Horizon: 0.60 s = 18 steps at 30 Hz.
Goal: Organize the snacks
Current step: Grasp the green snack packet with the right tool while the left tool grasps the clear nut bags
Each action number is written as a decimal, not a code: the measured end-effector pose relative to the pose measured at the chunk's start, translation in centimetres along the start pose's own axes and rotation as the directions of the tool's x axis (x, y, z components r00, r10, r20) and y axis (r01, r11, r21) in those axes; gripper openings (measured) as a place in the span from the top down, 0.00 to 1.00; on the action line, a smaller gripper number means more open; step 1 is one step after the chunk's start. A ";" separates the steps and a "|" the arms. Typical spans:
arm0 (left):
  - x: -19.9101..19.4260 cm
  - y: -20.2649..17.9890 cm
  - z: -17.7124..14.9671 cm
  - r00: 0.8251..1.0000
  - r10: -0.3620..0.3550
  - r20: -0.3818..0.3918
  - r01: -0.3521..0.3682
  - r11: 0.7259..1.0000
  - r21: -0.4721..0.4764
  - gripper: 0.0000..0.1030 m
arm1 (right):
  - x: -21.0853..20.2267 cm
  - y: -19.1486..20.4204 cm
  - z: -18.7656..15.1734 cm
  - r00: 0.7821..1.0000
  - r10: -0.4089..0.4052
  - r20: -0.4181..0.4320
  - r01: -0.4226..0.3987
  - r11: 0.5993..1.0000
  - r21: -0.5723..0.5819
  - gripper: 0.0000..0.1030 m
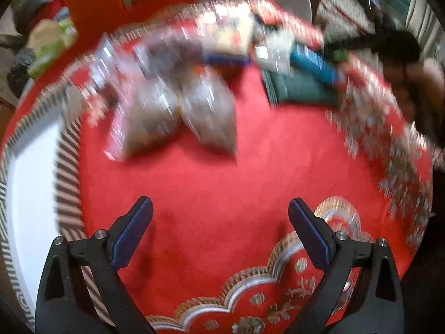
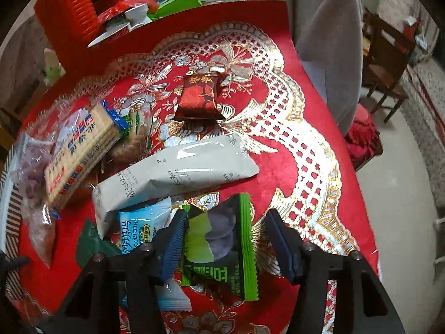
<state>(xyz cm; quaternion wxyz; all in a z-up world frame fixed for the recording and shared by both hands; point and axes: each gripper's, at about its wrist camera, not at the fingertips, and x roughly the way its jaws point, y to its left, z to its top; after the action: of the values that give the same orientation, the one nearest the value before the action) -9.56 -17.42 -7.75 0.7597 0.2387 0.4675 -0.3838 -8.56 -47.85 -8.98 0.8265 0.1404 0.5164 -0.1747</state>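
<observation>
Green foil marks the snack packet (image 2: pixel 222 253) that lies between the fingers of the right gripper (image 2: pixel 225 246) on the red tablecloth (image 2: pixel 281 167); the left pad (image 2: pixel 173 246) touches the packet's edge while the right pad (image 2: pixel 281 247) stands clear of it, so the jaws are not clamped on it. At nine o'clock of the green packet a light-blue packet (image 2: pixel 136 229) lies partly under the left finger. At eleven o'clock a long grey-white packet (image 2: pixel 178 178) lies slantwise, its lower end over the blue one. Further out at ten o'clock sits a cracker pack (image 2: pixel 80 153) with blue and red print, with clear bags (image 2: pixel 33 172) just beside it. At twelve o'clock, well apart, a dark red wrapped snack (image 2: pixel 200 97) rests on the cloth's gold and silver flower pattern. A grey-covered chair (image 2: pixel 328 41) stands at one o'clock beyond the table's edge, and a red basket (image 2: pixel 69 19) at eleven o'clock. In the blurred left wrist view, the left gripper (image 1: pixel 221 231) hangs over bare red cloth with its jaws wide apart and nothing between them; the snack pile (image 1: pixel 180 105) lies at twelve o'clock of it, and a striped-rimmed tray (image 1: pixel 36 167) at nine o'clock.
</observation>
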 end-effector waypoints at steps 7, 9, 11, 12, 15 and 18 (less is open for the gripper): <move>0.1 2.9 5.8 0.995 0.021 0.102 -0.010 0.994 -0.105 0.04 | -1.0 -1.9 -1.4 1.000 0.017 0.021 -0.018 0.997 0.081 0.66; 1.4 4.0 7.0 0.995 0.039 0.088 -0.029 0.994 -0.106 0.04 | -1.3 -2.3 -1.9 0.999 0.030 0.024 -0.032 0.995 0.099 0.67; 2.5 5.3 7.6 0.998 0.036 0.055 -0.028 0.991 -0.134 0.04 | -1.5 -2.7 -2.4 0.999 0.043 0.027 -0.046 0.991 0.124 0.67; 2.6 6.0 7.6 0.999 0.010 0.034 -0.005 0.989 -0.150 0.04 | -1.6 -2.8 -2.6 0.998 0.049 0.029 -0.052 0.990 0.133 0.68; 4.2 6.3 8.0 0.999 -0.032 -0.022 0.028 0.987 -0.157 0.06 | -1.9 -3.1 -3.0 0.997 0.070 0.035 -0.075 0.986 0.152 0.68; 4.8 5.4 7.9 0.999 -0.031 -0.039 0.026 0.990 -0.137 0.06 | -2.0 -3.6 -3.2 0.994 0.101 0.043 -0.107 0.979 0.172 0.68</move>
<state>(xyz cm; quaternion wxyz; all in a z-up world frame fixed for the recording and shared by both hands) 0.24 -21.71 -8.50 0.7591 0.1872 0.5114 -0.3567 -13.52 -49.43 -8.73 0.8279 0.2359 0.4767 -0.1780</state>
